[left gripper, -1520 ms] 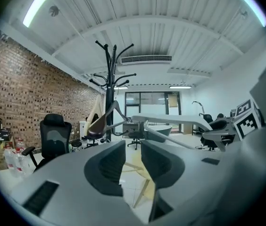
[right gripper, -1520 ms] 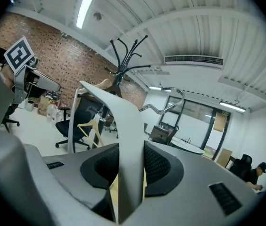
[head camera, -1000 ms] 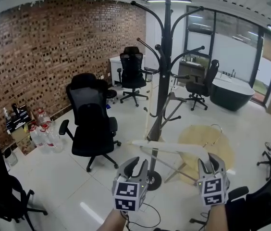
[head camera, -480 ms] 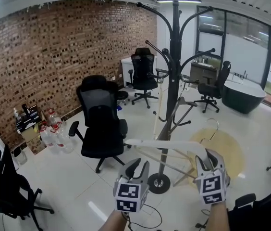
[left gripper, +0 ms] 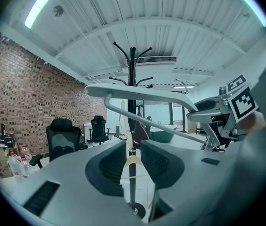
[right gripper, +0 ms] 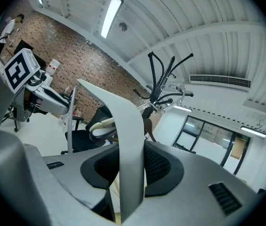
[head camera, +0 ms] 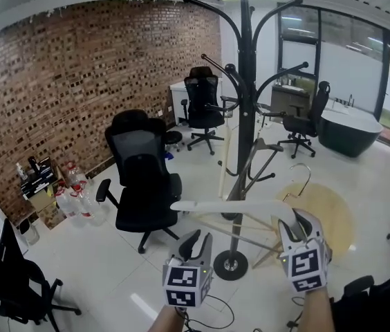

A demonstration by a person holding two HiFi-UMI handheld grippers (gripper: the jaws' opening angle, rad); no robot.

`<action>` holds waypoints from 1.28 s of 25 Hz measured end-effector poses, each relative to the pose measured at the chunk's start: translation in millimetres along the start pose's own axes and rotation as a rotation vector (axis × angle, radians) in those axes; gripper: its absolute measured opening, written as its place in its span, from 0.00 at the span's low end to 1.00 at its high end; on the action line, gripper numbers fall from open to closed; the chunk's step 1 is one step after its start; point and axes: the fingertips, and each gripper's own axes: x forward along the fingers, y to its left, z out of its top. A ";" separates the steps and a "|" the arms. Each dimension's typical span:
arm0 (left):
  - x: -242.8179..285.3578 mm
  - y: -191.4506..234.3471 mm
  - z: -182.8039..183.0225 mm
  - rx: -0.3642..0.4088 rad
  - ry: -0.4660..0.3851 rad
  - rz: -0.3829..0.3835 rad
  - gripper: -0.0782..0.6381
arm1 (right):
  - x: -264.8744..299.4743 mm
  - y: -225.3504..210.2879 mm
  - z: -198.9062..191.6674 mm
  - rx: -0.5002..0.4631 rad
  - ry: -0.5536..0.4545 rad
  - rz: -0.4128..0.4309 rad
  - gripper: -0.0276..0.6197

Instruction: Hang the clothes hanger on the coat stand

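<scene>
Edging nearer stand over past second, right gripper is pinching arm of white flat-armed clothes hanger. Left gripper is idling beside it, jaws spread, empty. Hanger is lying crosswise, long axis left-right, wire hook rising above right gripper. Tall black branching metal coat stand is waiting just beyond. Right hand nearer. One hanger, one stand.
</scene>
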 end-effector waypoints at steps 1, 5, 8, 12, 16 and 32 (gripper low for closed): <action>3.4 4.6 0.0 -0.002 -0.001 -0.009 0.25 | 4.9 0.5 3.7 -0.001 0.000 -0.006 0.23; 17.9 45.2 11.7 0.005 -0.018 -0.060 0.25 | 35.6 13.4 34.5 -0.003 0.000 -0.045 0.23; 24.9 101.6 29.4 0.031 -0.035 -0.114 0.25 | 69.4 38.0 70.5 0.001 0.025 -0.085 0.23; 30.4 161.2 40.6 0.012 -0.054 -0.178 0.24 | 100.3 61.1 110.0 0.004 0.043 -0.139 0.23; 34.1 196.5 40.3 0.010 -0.051 -0.232 0.24 | 121.1 71.3 139.1 -0.005 0.068 -0.181 0.23; 123.8 218.4 94.0 0.013 -0.127 -0.200 0.24 | 216.7 -18.7 180.2 -0.052 0.028 -0.188 0.23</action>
